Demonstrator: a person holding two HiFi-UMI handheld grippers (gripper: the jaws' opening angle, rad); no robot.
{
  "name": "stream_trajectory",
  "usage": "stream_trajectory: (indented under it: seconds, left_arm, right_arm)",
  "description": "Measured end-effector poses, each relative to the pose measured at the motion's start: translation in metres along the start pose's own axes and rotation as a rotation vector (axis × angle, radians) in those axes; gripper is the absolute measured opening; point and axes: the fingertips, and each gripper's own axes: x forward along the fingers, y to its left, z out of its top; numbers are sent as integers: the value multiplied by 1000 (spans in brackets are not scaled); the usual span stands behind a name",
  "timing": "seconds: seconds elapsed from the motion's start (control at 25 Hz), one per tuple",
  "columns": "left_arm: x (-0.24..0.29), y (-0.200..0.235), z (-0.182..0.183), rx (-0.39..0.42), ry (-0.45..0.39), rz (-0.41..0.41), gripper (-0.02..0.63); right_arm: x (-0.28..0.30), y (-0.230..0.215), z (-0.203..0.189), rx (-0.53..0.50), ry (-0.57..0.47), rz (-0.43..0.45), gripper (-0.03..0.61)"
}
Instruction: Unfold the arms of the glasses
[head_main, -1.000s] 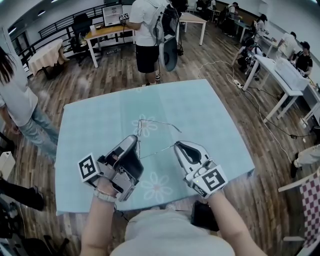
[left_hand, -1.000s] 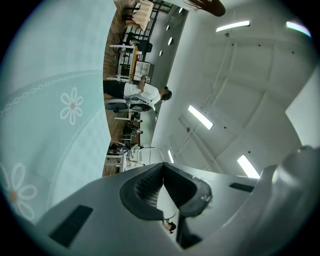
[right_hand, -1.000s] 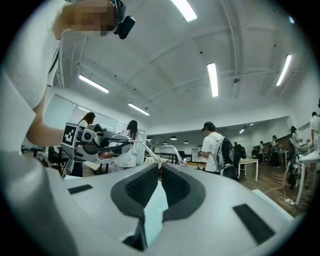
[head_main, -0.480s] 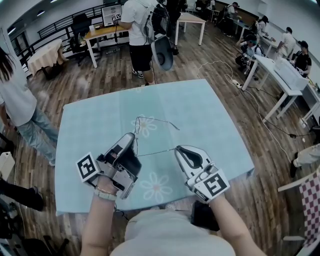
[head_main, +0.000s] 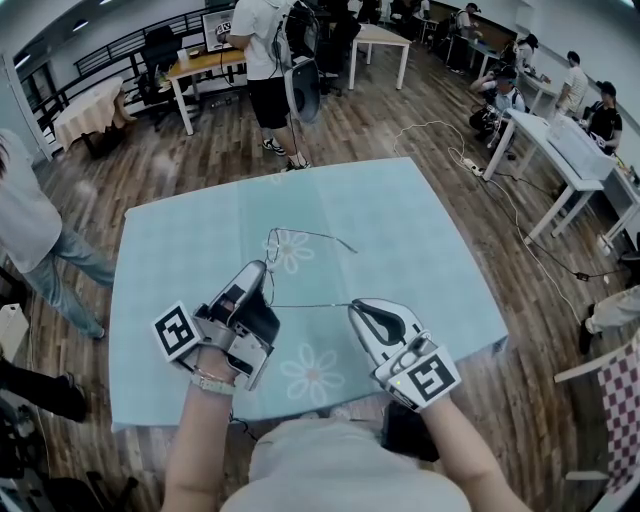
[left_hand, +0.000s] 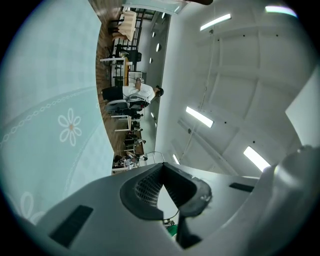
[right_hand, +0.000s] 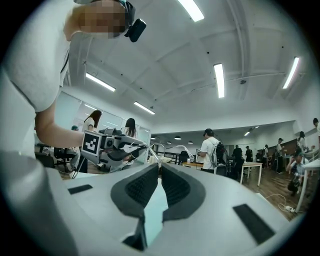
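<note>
Thin wire-framed glasses (head_main: 310, 305) are held above the pale teal tablecloth (head_main: 420, 230) between my two grippers. My left gripper (head_main: 263, 268) is shut on the front frame, whose wire shows at its tips in the left gripper view (left_hand: 161, 164). My right gripper (head_main: 352, 304) is shut on the end of one arm, which runs straight across to the frame. The other arm (head_main: 315, 238) sticks out toward the far right. In the right gripper view, the jaws (right_hand: 159, 166) pinch the arm, and the left gripper (right_hand: 107, 148) holds the frame (right_hand: 142, 146) beyond.
The cloth bears daisy prints (head_main: 312, 375). A person (head_main: 262, 60) stands past the table's far edge, another (head_main: 35, 230) stands at its left. White desks with seated people (head_main: 570, 150) and a cable (head_main: 510, 200) on the wooden floor lie to the right.
The held arm has swung from slanted to nearly level as the right gripper shifted slightly toward me. The frame rose a little with the left gripper. The person behind the table stepped further away.
</note>
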Motion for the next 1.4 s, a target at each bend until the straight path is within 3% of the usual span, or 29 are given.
stream_trajectory:
  seconds: [0.28, 0.8, 1.08, 1.4]
  left_arm:
    - [1, 1, 3, 68, -3, 16, 6]
    - [7, -7, -8, 86, 30, -22, 5]
    - [6, -14, -18, 49, 59, -88, 5]
    - [10, -17, -23, 45, 80, -108, 5]
  right_arm:
    - [-2, 8, -6, -10, 22, 19, 26]
    - [-9, 4, -15, 30, 53, 12, 26]
    - [-6, -1, -17, 39, 68, 1, 89]
    - [0, -11, -17, 33, 73, -12, 163]
